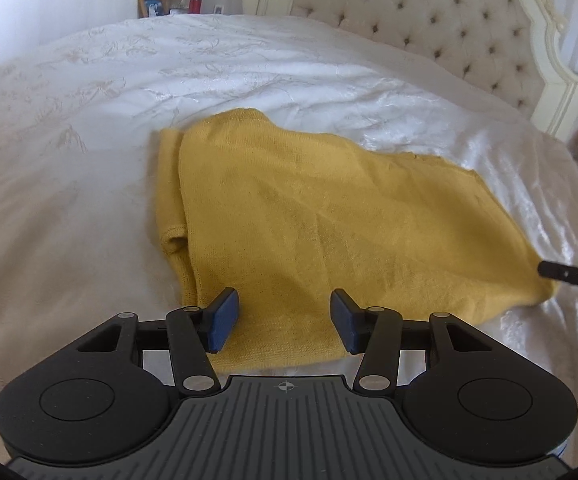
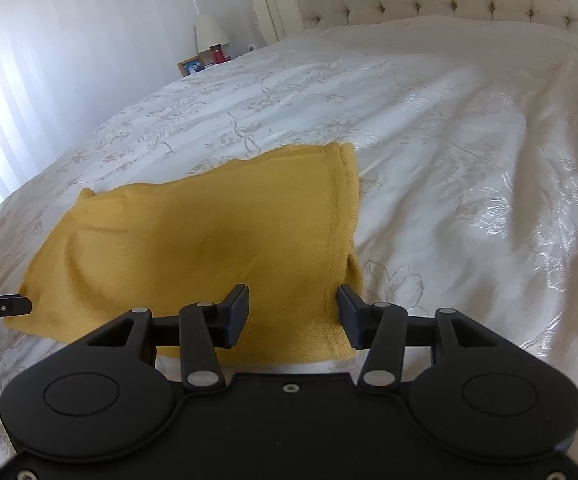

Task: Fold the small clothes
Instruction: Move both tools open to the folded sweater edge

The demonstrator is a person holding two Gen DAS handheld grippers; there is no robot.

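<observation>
A mustard-yellow knit garment (image 1: 309, 220) lies folded flat on the white bedspread; it also shows in the right wrist view (image 2: 209, 240). My left gripper (image 1: 285, 318) is open and empty, its blue pads just above the garment's near left edge. My right gripper (image 2: 293, 314) is open and empty over the garment's near right corner. The tip of the right gripper (image 1: 569, 276) shows at the right edge of the left wrist view, and the tip of the left gripper (image 2: 1, 306) at the left edge of the right wrist view.
The white embroidered bedspread (image 2: 449, 140) spreads around the garment. A tufted cream headboard (image 1: 449, 20) stands at the far end. A nightstand with a lamp (image 2: 209, 32), a red bottle and a picture frame sits beyond the bed.
</observation>
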